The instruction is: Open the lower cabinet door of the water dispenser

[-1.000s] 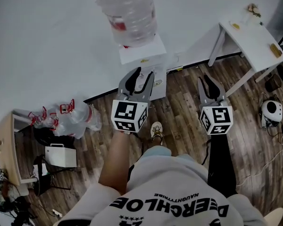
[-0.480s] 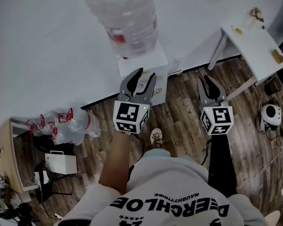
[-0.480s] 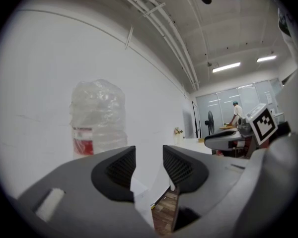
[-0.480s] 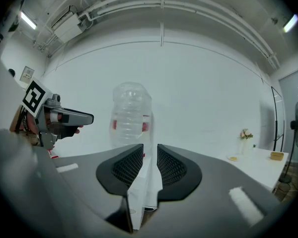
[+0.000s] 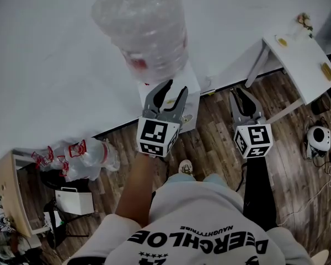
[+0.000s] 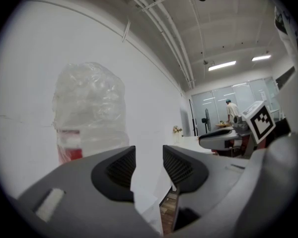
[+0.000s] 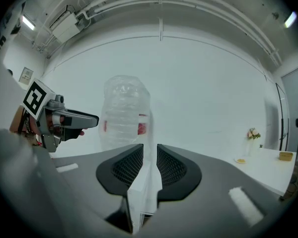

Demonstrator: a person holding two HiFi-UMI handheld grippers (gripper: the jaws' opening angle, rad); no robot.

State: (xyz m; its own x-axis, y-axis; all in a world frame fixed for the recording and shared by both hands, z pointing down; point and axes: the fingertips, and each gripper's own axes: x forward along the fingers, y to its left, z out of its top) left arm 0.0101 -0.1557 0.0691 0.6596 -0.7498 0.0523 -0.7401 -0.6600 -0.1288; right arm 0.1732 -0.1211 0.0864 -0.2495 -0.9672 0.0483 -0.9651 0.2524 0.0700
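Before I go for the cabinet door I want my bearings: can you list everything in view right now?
water dispenser: one, white, against the wall ahead of both grippers
water bottle: one, clear with red label, on top of the dispenser
empty bottles: a cluster, clear with red handles, floor at left
table: one, white, at right
flowers: one small bunch, on the table's far corner
box: one, white, floor at lower left
round device: one, white, floor at far right
left gripper: one, grey, jaws apart, empty
right gripper: one, grey, jaws narrowly apart, empty
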